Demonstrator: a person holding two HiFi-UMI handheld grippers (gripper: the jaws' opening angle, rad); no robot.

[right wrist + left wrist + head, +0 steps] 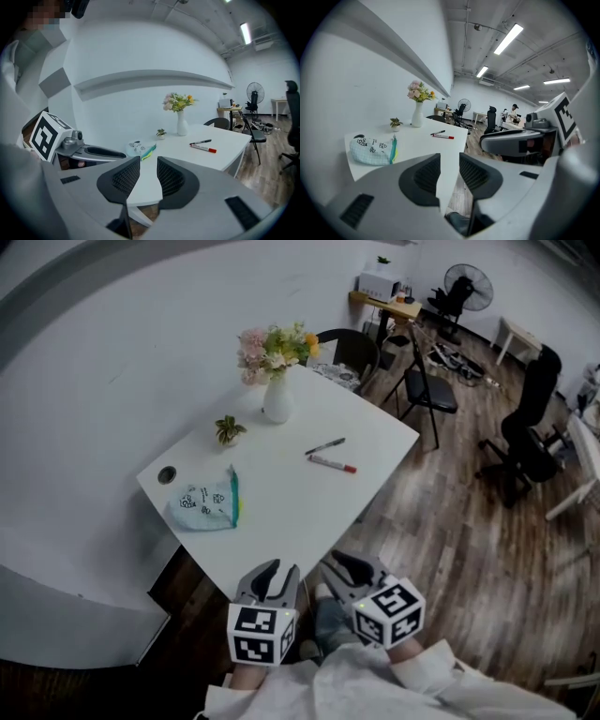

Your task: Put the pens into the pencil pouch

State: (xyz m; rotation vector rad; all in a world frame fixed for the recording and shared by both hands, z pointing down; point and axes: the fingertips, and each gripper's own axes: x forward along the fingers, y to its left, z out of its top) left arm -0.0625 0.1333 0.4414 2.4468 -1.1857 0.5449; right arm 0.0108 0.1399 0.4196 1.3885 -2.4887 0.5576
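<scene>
A pale blue patterned pencil pouch (206, 500) lies at the left part of the white table (281, 521). A black pen (325, 446) and a red-capped white pen (333, 464) lie side by side toward the table's right. Both grippers hang below the table's near edge, well short of the pens and the pouch. My left gripper (274, 576) and right gripper (345, 566) each stand open by a narrow gap with nothing between the jaws. The left gripper view shows the pouch (372, 150) and the pens (443, 136). In the right gripper view I see the pouch (140, 148) and the pens (203, 148).
A white vase of flowers (277, 399) and a small potted plant (229, 430) stand along the table's far side, with a cable hole (167, 474) by the pouch. Chairs (427, 390) stand on the wooden floor to the right.
</scene>
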